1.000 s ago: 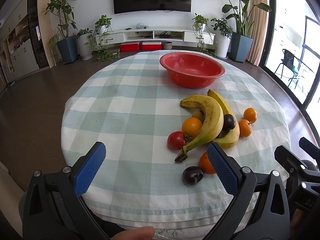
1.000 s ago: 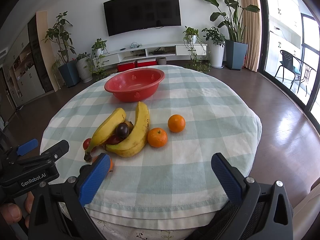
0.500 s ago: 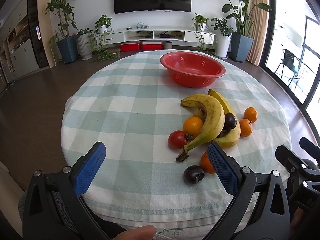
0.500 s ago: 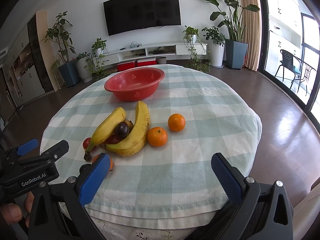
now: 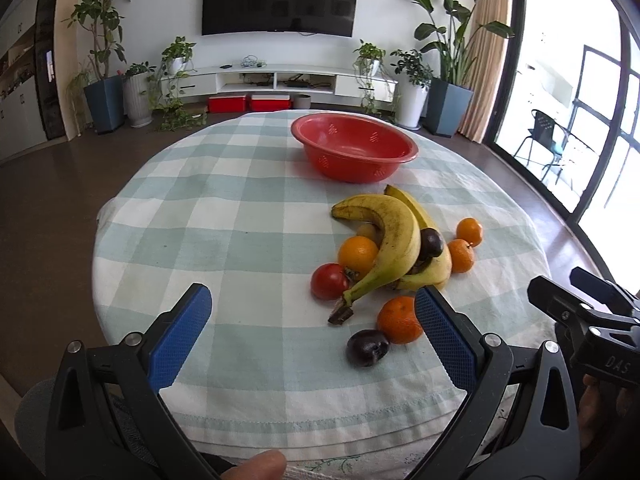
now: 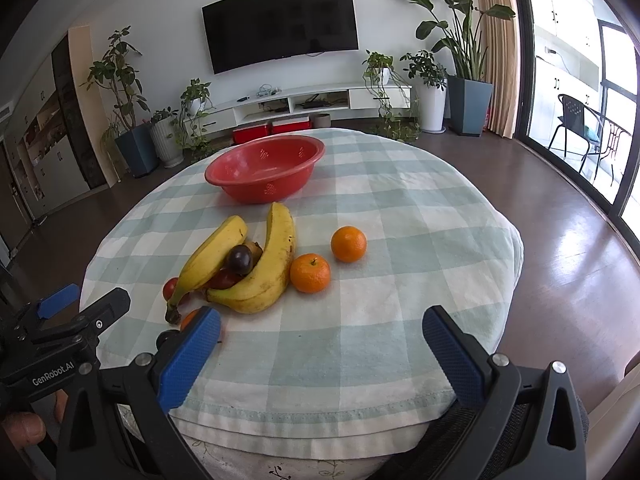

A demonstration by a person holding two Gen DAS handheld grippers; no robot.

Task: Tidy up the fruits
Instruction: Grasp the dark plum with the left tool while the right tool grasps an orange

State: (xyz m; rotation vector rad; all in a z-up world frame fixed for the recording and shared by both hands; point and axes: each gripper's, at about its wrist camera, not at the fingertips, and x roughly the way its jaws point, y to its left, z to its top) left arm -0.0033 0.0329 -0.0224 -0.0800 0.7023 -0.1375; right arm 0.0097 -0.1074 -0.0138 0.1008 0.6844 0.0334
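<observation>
Red plastic, that is the bowl (image 5: 354,148), and it sits at the far side of the round table (image 5: 224,216) with nothing in it. The table wears a green and white checked cloth.

The fruit lies in a heap on the cloth, nearer than the bowl. Two bananas (image 5: 394,236) curve side by side, touching. A dark plum (image 5: 431,243) rests between them. A tomato (image 5: 330,281) and an orange (image 5: 358,252) sit just left of the bananas. Two more oranges (image 6: 349,243) sit to the right, one touching a banana and one a bit apart. Near the table edge lie another orange (image 5: 398,319) and a second plum (image 5: 367,347), touching.

The left gripper (image 5: 312,334) hangs over the near edge, its blue fingers (image 5: 180,338) spread wide, holding nothing. The right gripper (image 6: 322,356) is beside it, also wide apart and holding nothing.
</observation>
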